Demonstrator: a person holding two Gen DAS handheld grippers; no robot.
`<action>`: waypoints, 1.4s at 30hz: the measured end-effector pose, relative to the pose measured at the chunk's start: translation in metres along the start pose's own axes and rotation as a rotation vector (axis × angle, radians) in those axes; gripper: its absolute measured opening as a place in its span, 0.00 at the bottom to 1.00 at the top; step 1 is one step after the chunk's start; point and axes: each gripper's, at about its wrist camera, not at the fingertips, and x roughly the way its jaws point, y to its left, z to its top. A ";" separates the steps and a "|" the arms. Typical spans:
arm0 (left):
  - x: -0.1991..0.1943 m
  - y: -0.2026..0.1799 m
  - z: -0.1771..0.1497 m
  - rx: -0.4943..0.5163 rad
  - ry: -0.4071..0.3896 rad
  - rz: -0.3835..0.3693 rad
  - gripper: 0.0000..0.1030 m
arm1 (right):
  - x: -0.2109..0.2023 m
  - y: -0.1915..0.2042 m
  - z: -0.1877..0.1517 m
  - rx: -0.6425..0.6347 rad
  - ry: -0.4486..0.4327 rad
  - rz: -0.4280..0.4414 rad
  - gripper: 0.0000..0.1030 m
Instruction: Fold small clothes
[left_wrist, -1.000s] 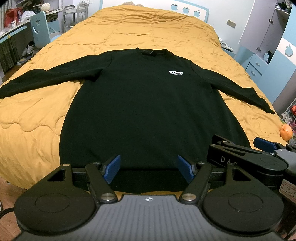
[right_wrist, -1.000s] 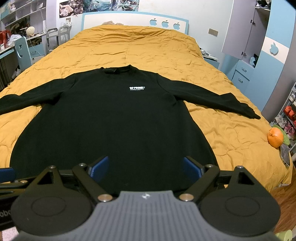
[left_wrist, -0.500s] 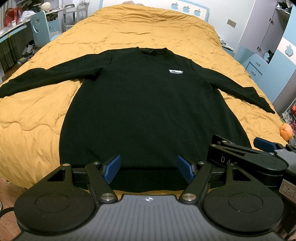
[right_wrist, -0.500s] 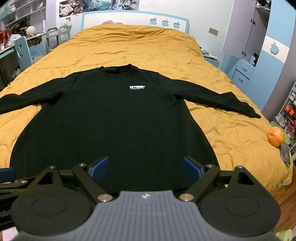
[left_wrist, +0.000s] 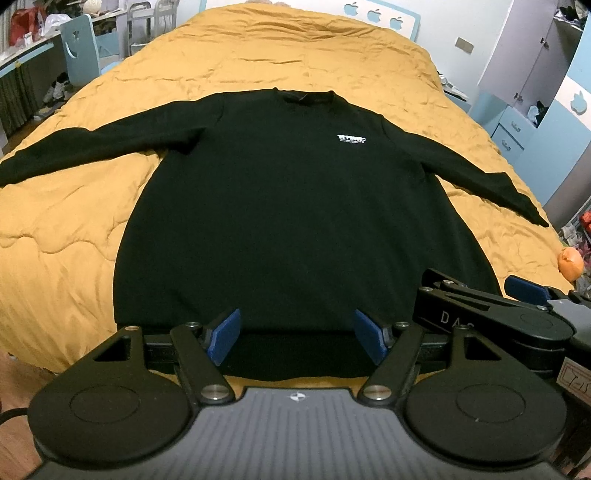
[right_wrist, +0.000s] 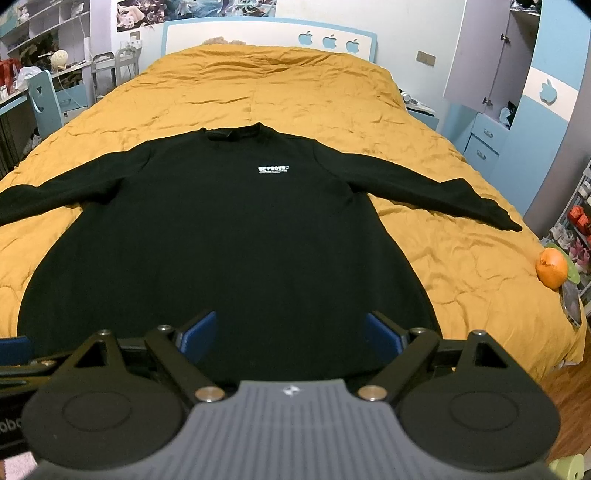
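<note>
Black sweatshirt (left_wrist: 295, 221) flat on yellow quilt (left_wrist: 66, 251), left claw (left_wrist: 296, 336) and right claw (right_wrist: 290, 334) wide, empty, above hem

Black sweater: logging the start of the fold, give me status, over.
Left claw open, right claw open, both empty near the hem. Sweater flat on the bed, sleeves spread, unfolded. Nothing on it.
</note>
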 end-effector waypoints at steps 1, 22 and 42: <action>0.000 0.000 0.000 0.001 0.000 0.001 0.80 | 0.000 0.000 0.000 0.001 0.000 0.000 0.81; 0.044 0.129 0.033 -0.286 -0.111 -0.297 0.79 | 0.040 0.014 0.051 -0.041 -0.091 0.259 0.80; 0.116 0.475 0.093 -0.957 -0.407 0.147 0.73 | 0.178 0.151 0.123 -0.097 0.028 0.650 0.80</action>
